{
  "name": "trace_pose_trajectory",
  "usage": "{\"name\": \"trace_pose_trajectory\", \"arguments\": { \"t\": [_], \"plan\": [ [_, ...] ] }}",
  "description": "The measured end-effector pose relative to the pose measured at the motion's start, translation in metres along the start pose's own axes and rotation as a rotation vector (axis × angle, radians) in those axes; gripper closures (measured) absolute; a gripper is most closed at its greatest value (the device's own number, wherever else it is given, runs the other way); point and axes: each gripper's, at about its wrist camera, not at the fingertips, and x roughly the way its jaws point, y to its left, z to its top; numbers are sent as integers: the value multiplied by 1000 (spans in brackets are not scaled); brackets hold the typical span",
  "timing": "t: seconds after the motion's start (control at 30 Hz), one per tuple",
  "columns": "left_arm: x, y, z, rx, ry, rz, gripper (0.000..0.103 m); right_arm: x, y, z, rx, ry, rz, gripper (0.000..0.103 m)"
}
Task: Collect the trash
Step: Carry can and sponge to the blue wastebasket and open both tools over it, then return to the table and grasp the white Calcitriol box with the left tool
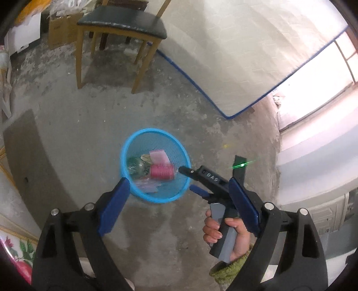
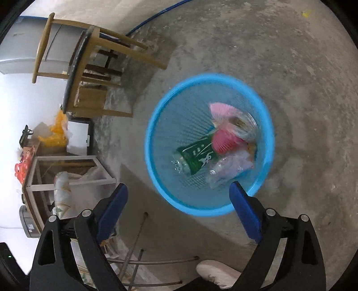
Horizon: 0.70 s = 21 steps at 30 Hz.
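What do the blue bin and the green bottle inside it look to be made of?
Blue wastebasket: looks like moulded plastic, with a fine see-through mesh wall, a solid rim and a slight sheen. Green-labelled bottle: probably clear thin plastic, translucent and glinting at its end, wrapped in a glossy printed green label; glass cannot be ruled out.

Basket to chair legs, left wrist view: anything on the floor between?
Bare concrete floor between basket and chair; no trash shows there in the left wrist view.
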Motion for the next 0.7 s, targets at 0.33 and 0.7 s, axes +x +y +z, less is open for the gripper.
{"name": "trace_pose_trajectory", "arguments": {
  "t": [0.33, 0.7],
  "plan": [
    [-57, 12, -23, 8, -58, 7, 18, -50, -18, -23, -53, -59, 28, 14],
    [-182, 42, -99, 27, -205, 55, 17, -146, 52, -103, -324, -121, 44, 14]
  ]
}}
